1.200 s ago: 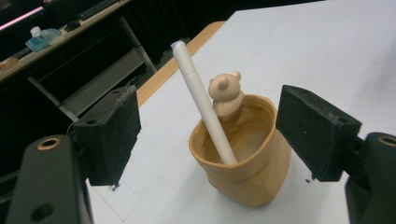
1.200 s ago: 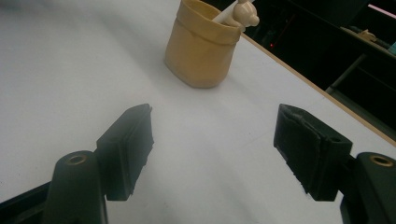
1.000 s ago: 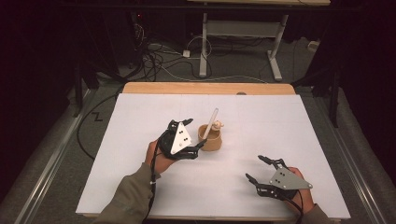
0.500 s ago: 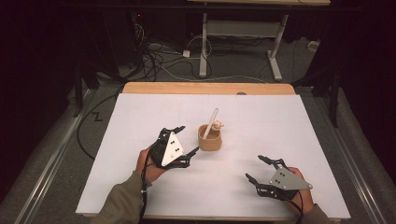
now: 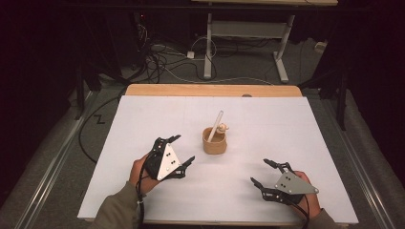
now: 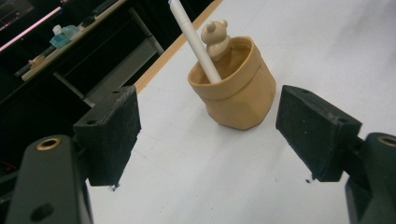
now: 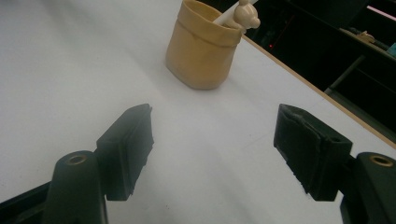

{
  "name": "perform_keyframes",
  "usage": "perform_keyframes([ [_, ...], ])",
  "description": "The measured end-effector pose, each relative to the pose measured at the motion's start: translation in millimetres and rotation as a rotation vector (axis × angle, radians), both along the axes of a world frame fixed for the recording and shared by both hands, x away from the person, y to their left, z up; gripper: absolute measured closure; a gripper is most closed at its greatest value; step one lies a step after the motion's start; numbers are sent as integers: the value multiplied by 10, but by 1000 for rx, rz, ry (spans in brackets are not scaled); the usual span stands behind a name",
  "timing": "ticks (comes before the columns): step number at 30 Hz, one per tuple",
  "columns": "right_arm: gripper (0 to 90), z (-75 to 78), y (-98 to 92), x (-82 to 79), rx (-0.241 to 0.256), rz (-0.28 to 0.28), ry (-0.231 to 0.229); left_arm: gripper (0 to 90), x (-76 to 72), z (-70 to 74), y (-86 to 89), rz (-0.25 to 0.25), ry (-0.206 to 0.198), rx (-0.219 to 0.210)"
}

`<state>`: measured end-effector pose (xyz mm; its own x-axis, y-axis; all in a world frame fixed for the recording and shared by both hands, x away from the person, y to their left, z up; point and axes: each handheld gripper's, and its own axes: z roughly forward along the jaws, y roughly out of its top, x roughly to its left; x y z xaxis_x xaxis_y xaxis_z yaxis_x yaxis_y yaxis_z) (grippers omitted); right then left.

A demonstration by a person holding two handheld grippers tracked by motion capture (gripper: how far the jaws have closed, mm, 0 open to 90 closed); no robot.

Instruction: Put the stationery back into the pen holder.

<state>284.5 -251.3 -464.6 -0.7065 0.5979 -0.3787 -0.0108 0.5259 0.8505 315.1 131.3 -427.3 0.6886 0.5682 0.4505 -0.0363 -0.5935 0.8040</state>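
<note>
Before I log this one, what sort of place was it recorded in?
Probably a lab or workshop: a white-covered wooden table under a fixed camera, loose black and white cables across the grey floor, and a metal-framed workbench behind. A tan cup sits on the table.

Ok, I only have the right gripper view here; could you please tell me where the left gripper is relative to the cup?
Observer: In the high view, the left gripper is left of the cup and a little nearer the person. It is apart from the cup, with its jaws open and pointing towards it.
Operator: Thank you. And what is the white thing I can just see inside the cup?
Observer: It is a white stick. It leans against the rim and rises well above it, next to a small bear figure.
</note>
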Motion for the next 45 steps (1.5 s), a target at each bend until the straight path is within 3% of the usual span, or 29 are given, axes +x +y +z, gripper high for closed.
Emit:
perform_keyframes([
  [16,283,-5,-22,-26,-5,-18,0,212,-164,-216,164,18,14,50],
  [29,283,-13,-94,-72,-3,-59,1,212,-212,-407,406,32,102,68],
  [45,282,-27,-172,-125,-3,-100,4,212,-369,-592,721,72,203,46],
])
